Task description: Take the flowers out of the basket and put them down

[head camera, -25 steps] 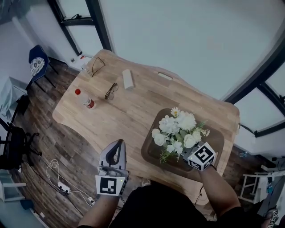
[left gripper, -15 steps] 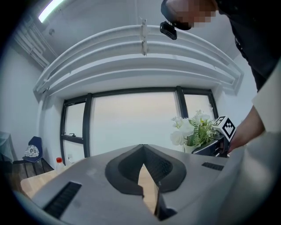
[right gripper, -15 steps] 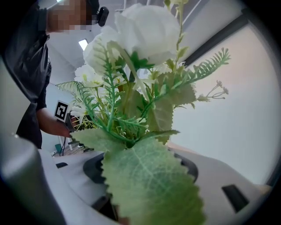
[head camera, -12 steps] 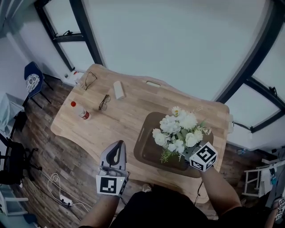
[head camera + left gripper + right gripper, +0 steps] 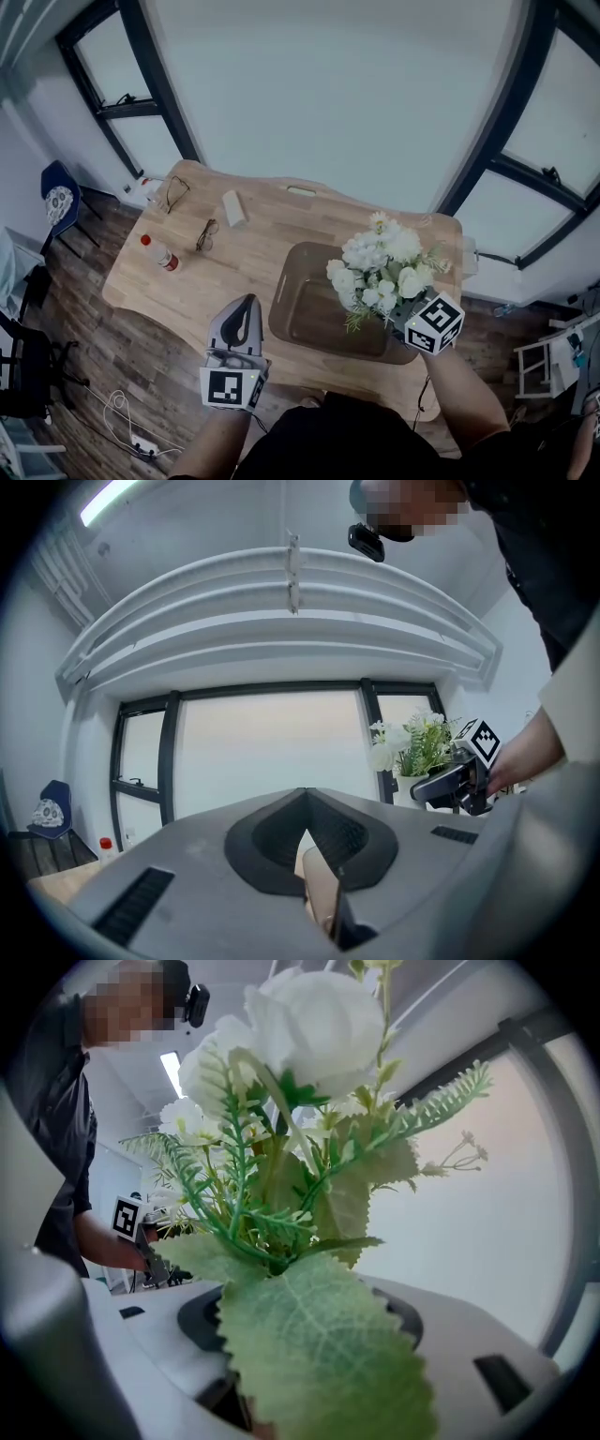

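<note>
Moved: the flowers (image 5: 382, 272) have gone up and to the right. A second ago they sat inside the basket (image 5: 281, 300), whose floor now shows bare.
Flowers now: in the air over the basket's right end, upright, and clear of its floor.
Handling: they look light and probably artificial. The white heads and thin fronds are soft and would bend or crush. The bunched stems look stiffer. The bunch is top-heavy, so it may sway if tilted.
Where to hold: low down, on the gathered stems under the leaves, never on the heads.
Right gripper (image 5: 405, 321): the fingers are clamped on the foot of the flowers and stand fairly wide around it. In the right gripper view a big leaf covers them, and the stems rise from between them.
Left gripper (image 5: 241, 319): it hangs over the near edge of the tabletop (image 5: 234, 267), well apart from the flowers. Its fingers meet at the tips with nothing between them.
Basket: dark and shallow, lying on the right half of the tabletop, just below the bunch.
Free wood: bare tabletop lies to the left of the basket. A bottle (image 5: 157, 253) and glasses (image 5: 206, 234) sit farther left.
Setting down: it probably needs a level, slow descent so the foot lands first and the bunch does not tip.
</note>
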Demonstrator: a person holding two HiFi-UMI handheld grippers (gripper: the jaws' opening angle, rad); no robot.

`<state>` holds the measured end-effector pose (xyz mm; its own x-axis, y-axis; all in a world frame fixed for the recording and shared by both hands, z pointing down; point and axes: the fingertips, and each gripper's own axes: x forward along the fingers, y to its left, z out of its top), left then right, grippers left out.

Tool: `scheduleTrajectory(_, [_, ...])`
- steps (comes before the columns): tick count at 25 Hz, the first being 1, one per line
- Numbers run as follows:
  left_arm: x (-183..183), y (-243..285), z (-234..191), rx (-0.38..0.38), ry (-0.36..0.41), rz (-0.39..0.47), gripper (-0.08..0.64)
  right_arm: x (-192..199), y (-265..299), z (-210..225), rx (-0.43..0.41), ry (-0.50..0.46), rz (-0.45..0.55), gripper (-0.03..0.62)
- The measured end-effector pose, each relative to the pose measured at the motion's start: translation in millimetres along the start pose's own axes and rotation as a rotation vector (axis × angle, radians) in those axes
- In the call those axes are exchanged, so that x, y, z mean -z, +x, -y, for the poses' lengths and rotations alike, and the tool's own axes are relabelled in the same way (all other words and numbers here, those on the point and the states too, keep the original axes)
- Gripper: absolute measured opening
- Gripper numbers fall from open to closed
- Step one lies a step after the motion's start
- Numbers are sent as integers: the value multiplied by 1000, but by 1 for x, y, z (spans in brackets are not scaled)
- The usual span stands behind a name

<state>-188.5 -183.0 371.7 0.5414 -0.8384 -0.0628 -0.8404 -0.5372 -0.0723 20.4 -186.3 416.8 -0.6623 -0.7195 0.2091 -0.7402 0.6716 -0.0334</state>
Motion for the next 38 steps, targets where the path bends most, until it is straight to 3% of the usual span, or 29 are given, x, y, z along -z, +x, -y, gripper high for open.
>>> scheduleTrajectory(7, [-8,12,17,58,-13,30,5,-21,-44,15,120,-24,3,281])
scheduleTrajectory(18, [-21,43,53,161,-33,71,5,-45,-128,43,302,28,86,281])
scheduleTrajectory(28, [-26,56,89,233,-56,79,5,-51,-178,56,381,63,130,281])
scheduleTrajectory(38, [-24,78,116,297,-66,70,5,-33,-212,72,465,85,110,281])
